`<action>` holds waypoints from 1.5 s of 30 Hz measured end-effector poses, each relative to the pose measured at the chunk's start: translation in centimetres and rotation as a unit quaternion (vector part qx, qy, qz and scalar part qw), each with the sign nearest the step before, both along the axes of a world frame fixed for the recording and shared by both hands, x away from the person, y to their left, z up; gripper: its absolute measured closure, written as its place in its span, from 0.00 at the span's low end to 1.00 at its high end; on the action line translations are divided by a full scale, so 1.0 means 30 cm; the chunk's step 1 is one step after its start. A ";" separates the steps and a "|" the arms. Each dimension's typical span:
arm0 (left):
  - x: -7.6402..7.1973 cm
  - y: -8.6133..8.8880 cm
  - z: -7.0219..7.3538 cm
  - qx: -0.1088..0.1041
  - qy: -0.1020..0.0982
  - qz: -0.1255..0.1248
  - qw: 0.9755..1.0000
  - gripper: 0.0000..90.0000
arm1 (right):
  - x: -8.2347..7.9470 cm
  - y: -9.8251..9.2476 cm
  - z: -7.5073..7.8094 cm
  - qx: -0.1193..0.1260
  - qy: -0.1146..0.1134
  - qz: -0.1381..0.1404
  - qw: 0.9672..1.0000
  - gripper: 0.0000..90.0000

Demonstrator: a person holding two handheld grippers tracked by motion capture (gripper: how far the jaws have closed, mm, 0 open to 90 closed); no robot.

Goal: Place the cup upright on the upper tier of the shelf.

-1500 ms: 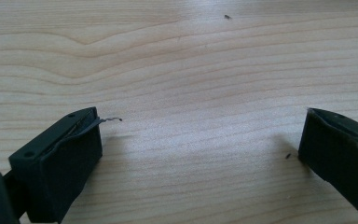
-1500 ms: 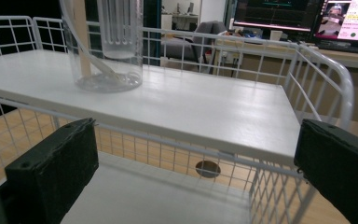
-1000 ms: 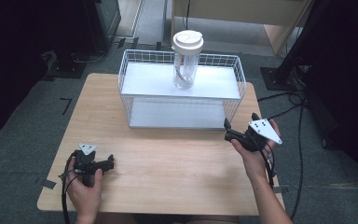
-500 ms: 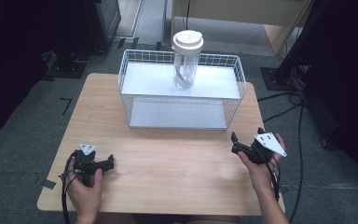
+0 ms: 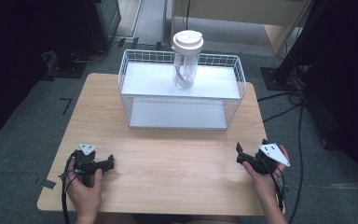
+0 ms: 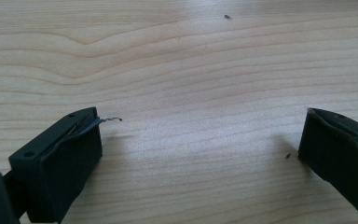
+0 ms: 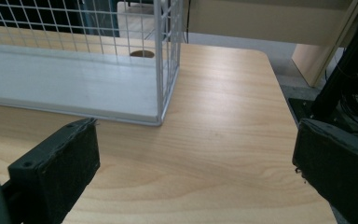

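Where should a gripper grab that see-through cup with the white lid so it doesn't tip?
Probably around the clear body of the cup, just under the white lid, which flares wider than the body and would stop a slip. It stands upright on the upper shelf of the wire rack, ringed by a low wire rim, so come from above and in front, over the rim.

Lidded jar (image 5: 185, 60) on wire rack (image 5: 182, 93)
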State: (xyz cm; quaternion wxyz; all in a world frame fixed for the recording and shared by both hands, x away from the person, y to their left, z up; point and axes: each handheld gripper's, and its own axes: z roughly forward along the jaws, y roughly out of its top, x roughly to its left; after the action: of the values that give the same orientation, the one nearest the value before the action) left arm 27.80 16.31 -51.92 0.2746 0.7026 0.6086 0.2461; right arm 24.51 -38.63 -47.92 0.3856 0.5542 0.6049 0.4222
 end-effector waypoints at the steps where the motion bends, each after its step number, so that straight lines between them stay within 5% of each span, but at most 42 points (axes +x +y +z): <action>1: 0.000 0.000 0.000 0.000 0.000 0.000 1.000 0.00 | -0.005 -0.004 -0.006 0.001 0.003 -0.002 1.000 0.01; 24: 0.000 0.000 0.000 0.000 0.000 0.000 1.000 0.00 | -0.116 -0.132 -0.111 -0.015 0.055 -0.030 0.998 0.01; 39: 0.000 0.000 0.000 0.000 0.000 0.000 1.000 0.00 | -0.167 -0.178 -0.138 -0.033 0.096 -0.018 0.995 0.01; 45: 0.000 0.000 0.000 0.000 0.000 0.000 1.000 0.00 | -0.183 -0.179 -0.143 -0.044 0.132 0.005 0.990 0.01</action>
State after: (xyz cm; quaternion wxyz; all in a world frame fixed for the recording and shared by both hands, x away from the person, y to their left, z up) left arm 27.80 16.31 -51.92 0.2746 0.7026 0.6086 0.2461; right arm 19.03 -44.00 -52.22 0.3242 0.5846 0.6713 0.3201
